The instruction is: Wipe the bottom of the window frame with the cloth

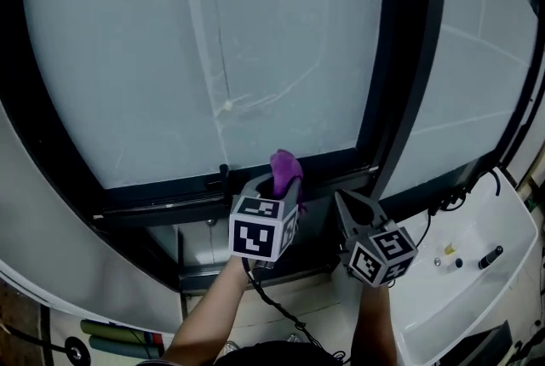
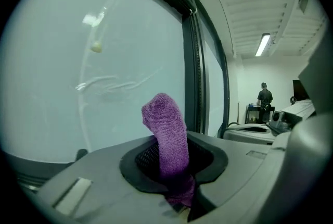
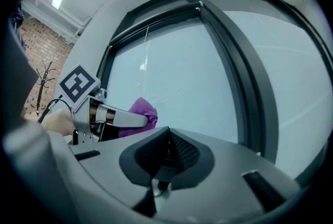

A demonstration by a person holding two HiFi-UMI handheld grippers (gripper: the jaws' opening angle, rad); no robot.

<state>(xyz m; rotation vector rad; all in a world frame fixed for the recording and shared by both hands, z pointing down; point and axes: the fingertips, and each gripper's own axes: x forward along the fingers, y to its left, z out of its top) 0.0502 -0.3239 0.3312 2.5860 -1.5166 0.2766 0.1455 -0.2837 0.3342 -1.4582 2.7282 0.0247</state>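
The left gripper (image 2: 171,168) has its jaws clamped on the purple cloth (image 2: 167,132). The wad is pinched low down and the rest pokes up past the tips like a little tongue. The right gripper (image 3: 165,160) holds nothing, jaws pressed together, and it hangs just beside the left one, a bit lower and to the right in the head view.

From above, the cloth's tip sits right at the bottom rail (image 1: 162,194) of the window frame, where the dark strip meets the frosted glass (image 1: 213,58). Whether it's actually touching the rail can't be told from any of the views. It could be resting there or just hovering in front.

Looks like the very start of the wipe — cloth is in hand and lined up, but no stroke can be read from this. The next move probably needs the left gripper to push the loose end down onto the rail and drag it sideways along the strip, keeping pressure on so the floppy tip doesn't fold over. The upright post (image 1: 400,100) to the right is the natural stop.
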